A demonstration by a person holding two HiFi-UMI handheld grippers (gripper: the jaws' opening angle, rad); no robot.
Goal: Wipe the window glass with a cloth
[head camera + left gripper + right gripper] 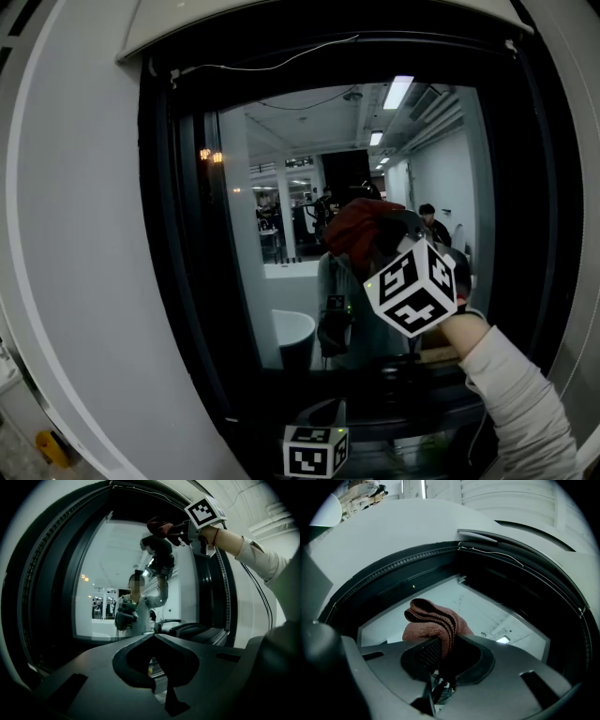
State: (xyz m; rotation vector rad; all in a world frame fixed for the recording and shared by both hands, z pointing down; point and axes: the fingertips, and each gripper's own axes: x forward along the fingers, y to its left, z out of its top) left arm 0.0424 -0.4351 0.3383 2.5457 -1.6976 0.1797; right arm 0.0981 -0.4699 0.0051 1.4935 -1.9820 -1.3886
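Note:
The window glass (281, 216) is set in a dark frame and reflects a lit room and the person. My right gripper (389, 239), with its marker cube (412, 286), is raised at the glass's right half, shut on a folded red-brown cloth (361, 225) held at the pane. In the right gripper view the cloth (433, 620) bulges out above the pinching jaws of the right gripper (449, 641). My left gripper (154, 637) hangs low by the sill, its jaws together with nothing between them. Only its cube (316, 450) shows in the head view. From it, the cloth (159, 526) appears high up.
A white wall (84, 234) borders the black window frame (178, 234) on the left. A thin cable (272, 58) runs along the frame's top. A dark sill (201, 632) lies below the glass. A small yellow object (52, 448) sits at the lower left.

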